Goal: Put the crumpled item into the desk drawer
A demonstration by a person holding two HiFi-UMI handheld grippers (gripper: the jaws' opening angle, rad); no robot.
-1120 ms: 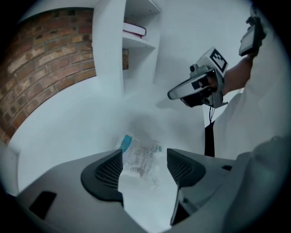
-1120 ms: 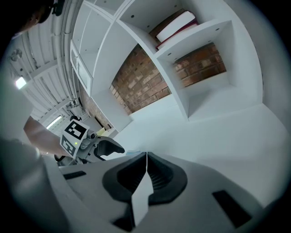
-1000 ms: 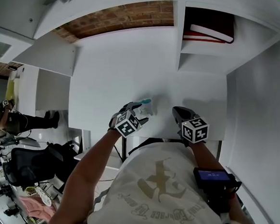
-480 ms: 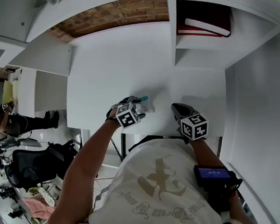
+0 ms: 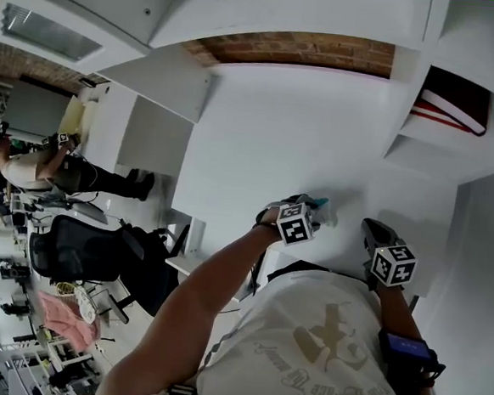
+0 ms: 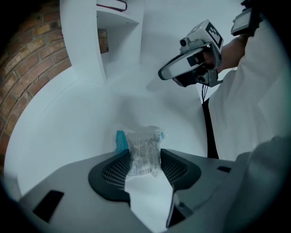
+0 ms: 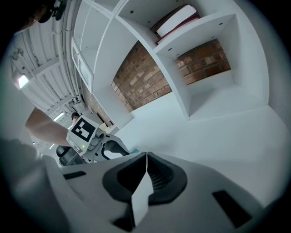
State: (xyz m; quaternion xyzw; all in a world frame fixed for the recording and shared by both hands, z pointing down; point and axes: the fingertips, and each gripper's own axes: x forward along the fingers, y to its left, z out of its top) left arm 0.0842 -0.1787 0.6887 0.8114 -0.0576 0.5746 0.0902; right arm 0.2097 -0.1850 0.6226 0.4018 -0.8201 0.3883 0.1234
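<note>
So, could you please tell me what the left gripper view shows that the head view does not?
Only the left gripper view shows the contact: the left gripper, whose jaws have just been closing, presses both sides of the crumpled wrapper. Only the head view shows the office chair and another person. Both show the white desk, the right gripper and the brick wall.

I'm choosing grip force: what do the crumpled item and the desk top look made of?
The crumpled item looks like thin clear plastic film, probably a wrapper: see-through creases, dark print, a teal edge. The desk top looks like smooth white matte board, laminate or painted: no grain shows.
</note>
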